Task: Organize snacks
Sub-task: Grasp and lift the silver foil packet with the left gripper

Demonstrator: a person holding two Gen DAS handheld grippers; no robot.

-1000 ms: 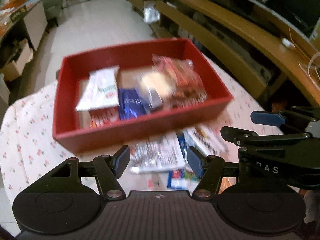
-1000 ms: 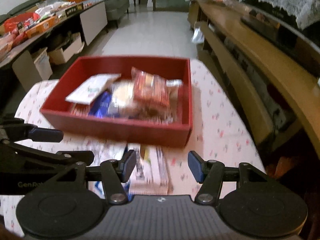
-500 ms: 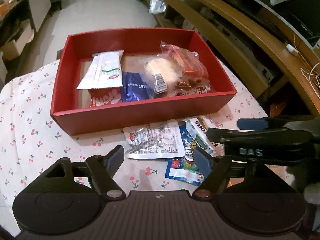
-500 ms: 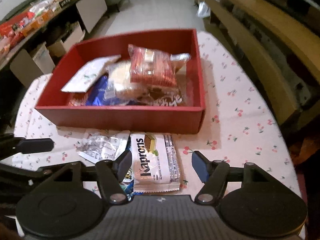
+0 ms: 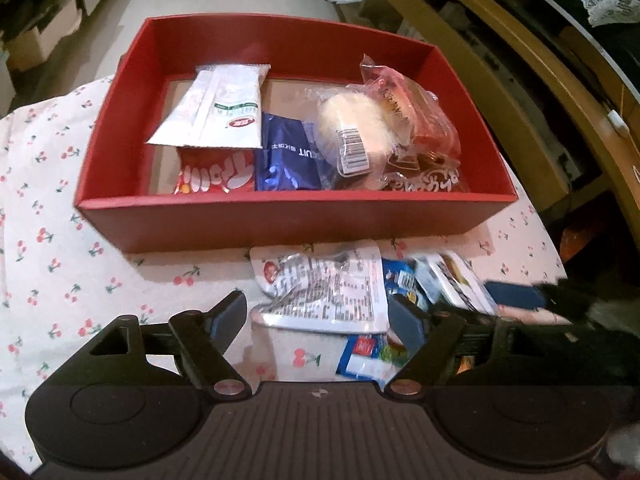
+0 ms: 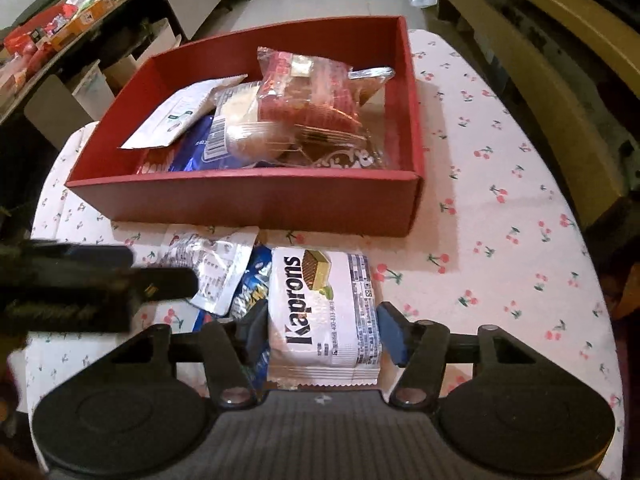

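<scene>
A red box [image 5: 280,220] [image 6: 248,200] on the cherry-print table holds several snack packets. In front of it lie a silver-white packet [image 5: 324,288] [image 6: 212,264], a blue packet [image 5: 364,356] and a white Kaprons wafer pack [image 6: 324,312]. My right gripper [image 6: 324,332] is open, low over the table, its two fingers on either side of the Kaprons pack, close to its sides. My left gripper [image 5: 320,320] is open above the silver-white packet, holding nothing.
The table's edge curves away at the right [image 6: 580,240]. A wooden shelf unit [image 6: 540,60] runs along the right side. A counter with goods [image 6: 60,28] stands at the far left. The left gripper's body [image 6: 80,288] shows at the left in the right wrist view.
Both grippers have moved down and forward toward the packets in front of the box. The right gripper's fingers now straddle the Kaprons pack.
</scene>
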